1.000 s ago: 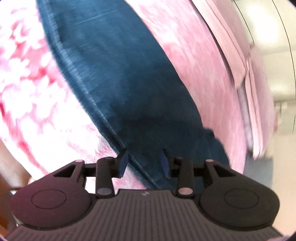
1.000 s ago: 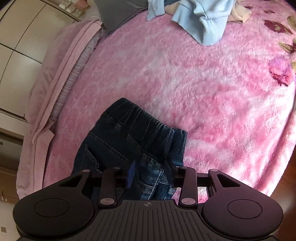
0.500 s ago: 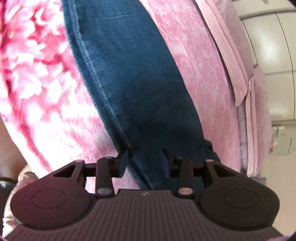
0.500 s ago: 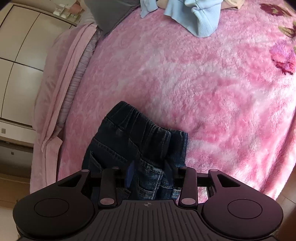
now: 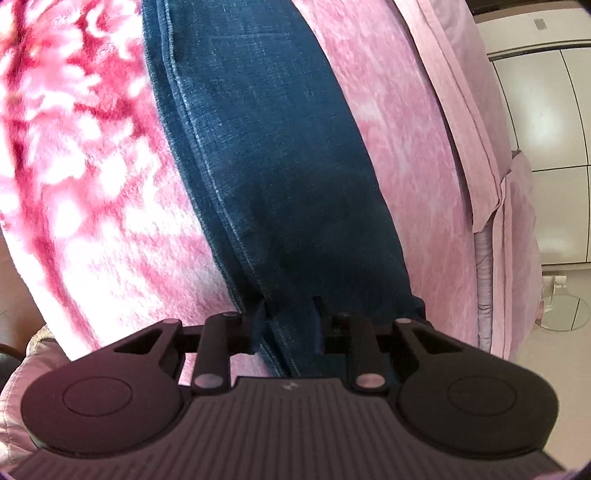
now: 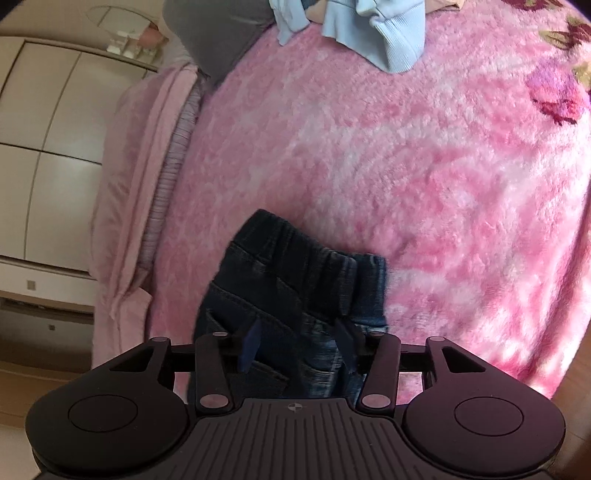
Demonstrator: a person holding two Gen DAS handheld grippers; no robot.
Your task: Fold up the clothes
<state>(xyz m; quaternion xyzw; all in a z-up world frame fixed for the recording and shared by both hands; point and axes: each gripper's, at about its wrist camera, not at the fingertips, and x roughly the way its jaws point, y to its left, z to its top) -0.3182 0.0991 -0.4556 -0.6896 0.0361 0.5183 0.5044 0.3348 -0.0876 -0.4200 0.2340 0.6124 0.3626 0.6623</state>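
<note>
A pair of dark blue jeans lies flat on the pink fluffy blanket (image 6: pixel 388 155). In the left wrist view one long jeans leg (image 5: pixel 280 155) runs away from me. My left gripper (image 5: pixel 287 321) is low over the leg's near end, its jaws partly closed in, with denim between them and a gap still showing. In the right wrist view the elastic waistband (image 6: pixel 310 254) and back pockets show. My right gripper (image 6: pixel 297 341) hovers open over the seat of the jeans, with the denim below its fingers.
A light blue garment (image 6: pixel 384 33) and other clothes are heaped at the blanket's far edge, beside a grey pillow (image 6: pixel 218 33). A pale pink sheet (image 6: pixel 122 192) hangs off the bed's side toward white cupboard doors (image 6: pixel 48 122).
My left gripper's jaws have narrowed around the jeans leg and the view has swung along it. My right gripper has drawn slightly closer to the waistband, its jaws still wide.
</note>
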